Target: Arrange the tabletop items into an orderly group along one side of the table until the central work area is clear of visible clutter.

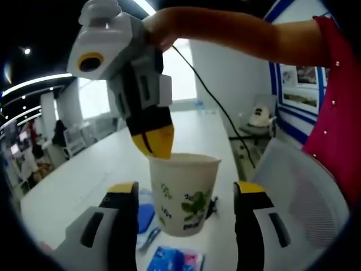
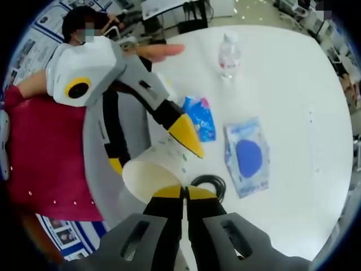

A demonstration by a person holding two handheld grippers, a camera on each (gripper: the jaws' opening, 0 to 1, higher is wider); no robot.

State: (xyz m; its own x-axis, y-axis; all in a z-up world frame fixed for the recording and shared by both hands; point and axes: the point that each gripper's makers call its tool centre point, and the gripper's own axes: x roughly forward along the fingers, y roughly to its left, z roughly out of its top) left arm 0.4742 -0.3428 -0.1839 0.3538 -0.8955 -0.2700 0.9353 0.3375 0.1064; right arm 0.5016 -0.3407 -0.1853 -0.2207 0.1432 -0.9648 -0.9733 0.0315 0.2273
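Right tongs [image 2: 184,193] pinching paper cup [image 1: 183,195] rim, left tongs [image 1: 186,195] open around it, leaf print, apparently no legible text

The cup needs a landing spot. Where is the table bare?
Bare table lies right of the bottle and beyond the blue-disc packet in the right gripper view. It is crowded nearer the cup: the blue packet, black cable coil and both grippers sit close together.
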